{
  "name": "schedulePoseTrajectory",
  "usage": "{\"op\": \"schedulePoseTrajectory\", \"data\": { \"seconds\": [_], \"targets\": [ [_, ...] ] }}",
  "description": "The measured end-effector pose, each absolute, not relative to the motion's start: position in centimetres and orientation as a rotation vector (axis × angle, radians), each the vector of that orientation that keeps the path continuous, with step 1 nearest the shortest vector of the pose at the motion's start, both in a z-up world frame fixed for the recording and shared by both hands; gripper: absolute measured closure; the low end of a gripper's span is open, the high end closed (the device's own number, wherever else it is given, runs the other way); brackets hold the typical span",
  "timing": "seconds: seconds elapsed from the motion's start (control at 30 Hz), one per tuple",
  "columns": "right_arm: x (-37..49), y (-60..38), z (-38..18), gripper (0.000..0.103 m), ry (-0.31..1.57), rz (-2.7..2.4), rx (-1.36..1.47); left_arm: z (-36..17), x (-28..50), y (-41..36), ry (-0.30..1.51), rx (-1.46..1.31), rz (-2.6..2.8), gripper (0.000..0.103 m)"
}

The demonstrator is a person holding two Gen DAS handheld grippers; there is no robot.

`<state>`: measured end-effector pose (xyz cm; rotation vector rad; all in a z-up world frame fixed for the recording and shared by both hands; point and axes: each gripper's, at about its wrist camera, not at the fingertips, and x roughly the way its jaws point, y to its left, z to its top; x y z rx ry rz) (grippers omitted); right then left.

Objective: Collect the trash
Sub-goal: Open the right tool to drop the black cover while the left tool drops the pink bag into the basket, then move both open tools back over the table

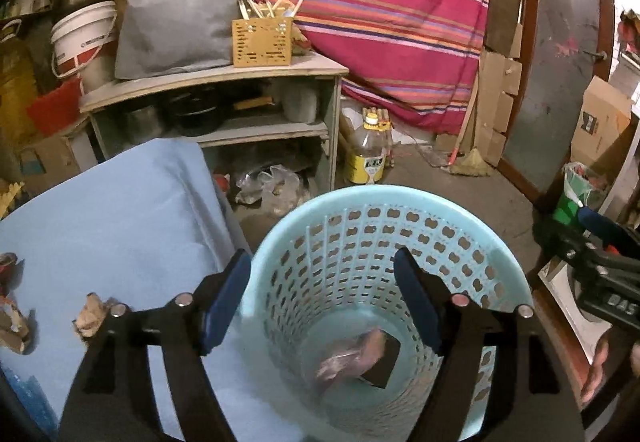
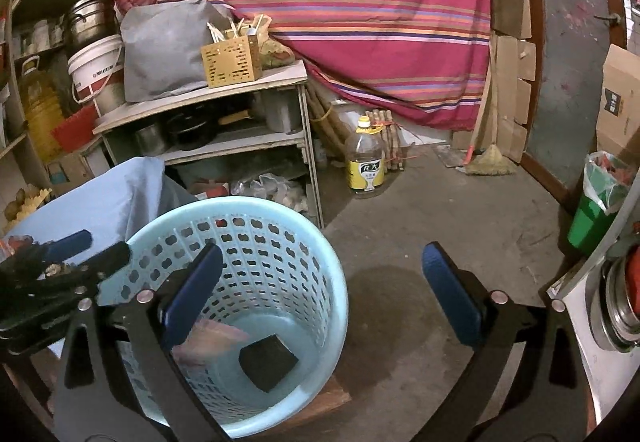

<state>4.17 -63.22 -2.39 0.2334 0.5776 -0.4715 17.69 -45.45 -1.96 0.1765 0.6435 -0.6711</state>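
While both grippers tilt downward, the left gripper (image 1: 322, 262) gapes empty over the basket (image 1: 516, 282). Trash (image 1: 352, 354) lies below its fingers. The right gripper (image 2: 322, 256) spreads wide, holding nothing.

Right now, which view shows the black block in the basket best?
The right wrist view: the black block lies unobstructed on the floor of the blue basket. In the left wrist view the block sits half under pinkish plastic wrap.

Each claw (image 1: 322, 268) has black arms, blue pads (image 2: 450, 292) and silver pivot screws.
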Motion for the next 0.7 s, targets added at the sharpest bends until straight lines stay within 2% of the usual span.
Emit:
{"op": "schedulePoseTrajectory", "data": {
  "seconds": [0.1, 0.27, 0.3, 0.37, 0.7],
  "targets": [
    [4.6, -62.7, -2.5, 0.006, 0.586, -0.469, 0.22, -1.3, 17.3, -43.7, 0.605, 0.176, -0.624, 0.02],
    [5.8, -60.4, -1.9, 0.004, 0.582, -0.435, 0.2, 0.3, 17.2, -38.4, 0.577, 0.16, -0.55, 0.02],
    [6.1, -59.6, -1.8, 0.004, 0.58, -0.42, 0.198, 0.5, 17.1, -37.4, 0.568, 0.161, -0.532, 0.017],
    [6.6, -57.9, -1.5, 0.004, 0.58, -0.39, 0.186, 1.2, 16.9, -34.4, 0.544, 0.16, -0.48, 0.012],
    [10.0, -45.8, -1.5, 0.004, 0.615, -0.183, 0.119, 1.3, 17.4, -16.5, 0.55, 0.167, -0.221, 0.007]
  ]
}}
